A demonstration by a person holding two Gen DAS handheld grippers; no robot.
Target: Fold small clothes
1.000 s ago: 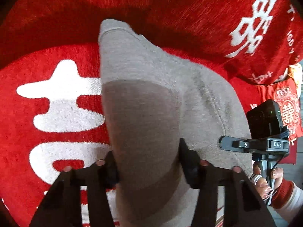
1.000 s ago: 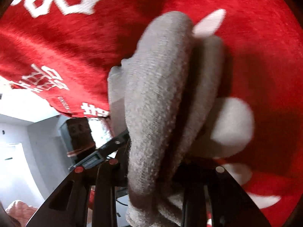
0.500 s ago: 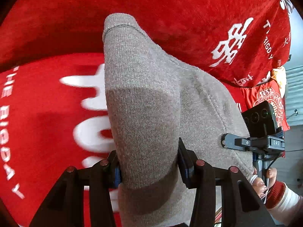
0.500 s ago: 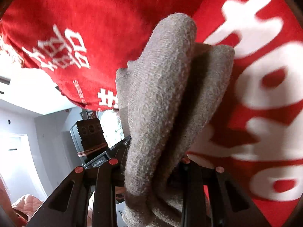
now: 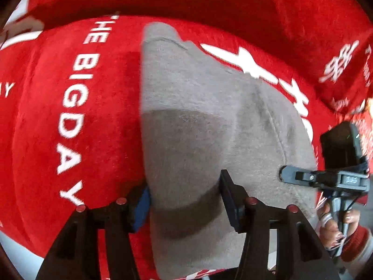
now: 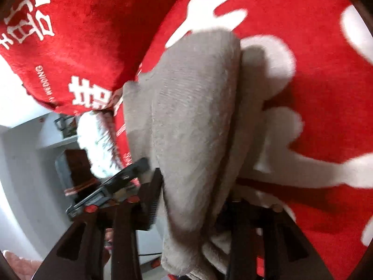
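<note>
— While both my tongs are letting go, where's the garment?

— Between my fingers on both sides. My left gripper [image 5: 184, 198] has the grey knit garment [image 5: 198, 121] running straight through its jaws, which are opening; the left pad sits at the cloth's edge, and the right looks just clear of it. My right gripper [image 6: 193, 200] is opening too, with the bunched layers still hanging between its fingers.

— Which way does it lie?

— Its long axis runs away from my left gripper, out over the red blanket [image 5: 77, 121] towards the far hem. My right gripper sits at the garment's other side, so neither hand is nearer.

— And beyond the garment?

— Only more red blanket with white lettering.
</note>
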